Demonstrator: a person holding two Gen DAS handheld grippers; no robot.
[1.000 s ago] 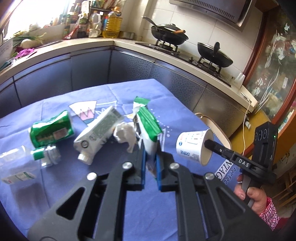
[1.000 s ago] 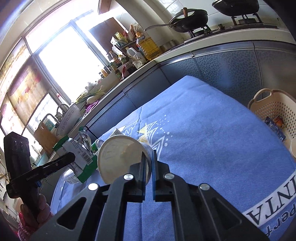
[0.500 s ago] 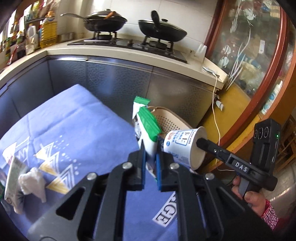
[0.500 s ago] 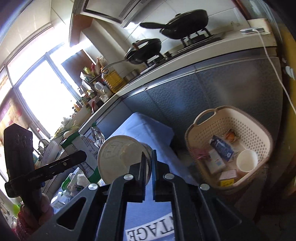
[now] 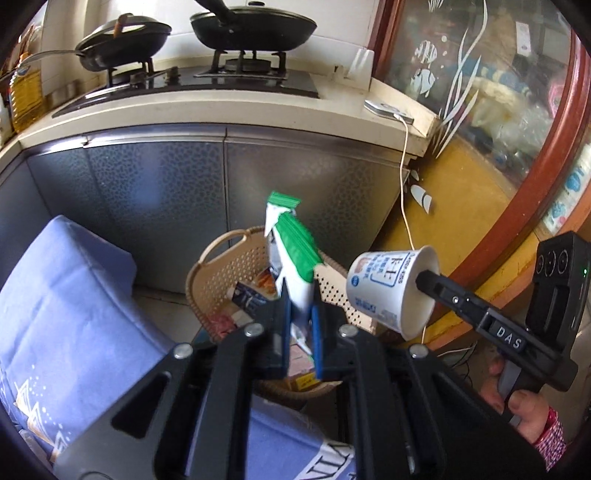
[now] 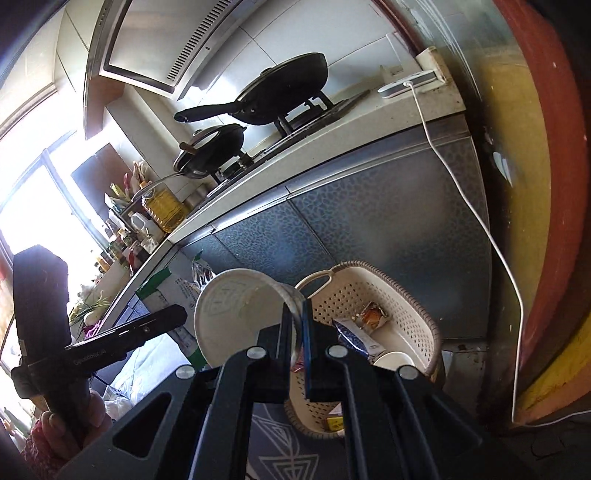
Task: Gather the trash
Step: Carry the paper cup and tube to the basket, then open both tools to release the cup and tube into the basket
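Note:
My left gripper (image 5: 300,320) is shut on a green and white milk carton (image 5: 293,254) and holds it upright over the beige perforated basket (image 5: 221,280) on the floor. My right gripper (image 6: 294,325) is shut on the rim of a white paper cup (image 6: 236,317), held on its side just left of and above the basket (image 6: 402,295). In the left wrist view the cup (image 5: 388,286) hangs to the right of the carton. The carton (image 6: 173,291) shows behind the cup in the right wrist view. The basket holds several wrappers and another white cup (image 6: 393,362).
The blue tablecloth's edge (image 5: 66,295) lies left of the basket. Grey kitchen cabinets (image 5: 221,192) stand behind it, with a stove and two black pans (image 5: 255,26) on the counter. A white cable (image 5: 404,192) hangs down at the right, beside a wooden glass-door cabinet (image 5: 517,110).
Both grippers have swung from above the table, off its edge, to over the floor basket, each still holding its item. The basket now lies directly under the carton.

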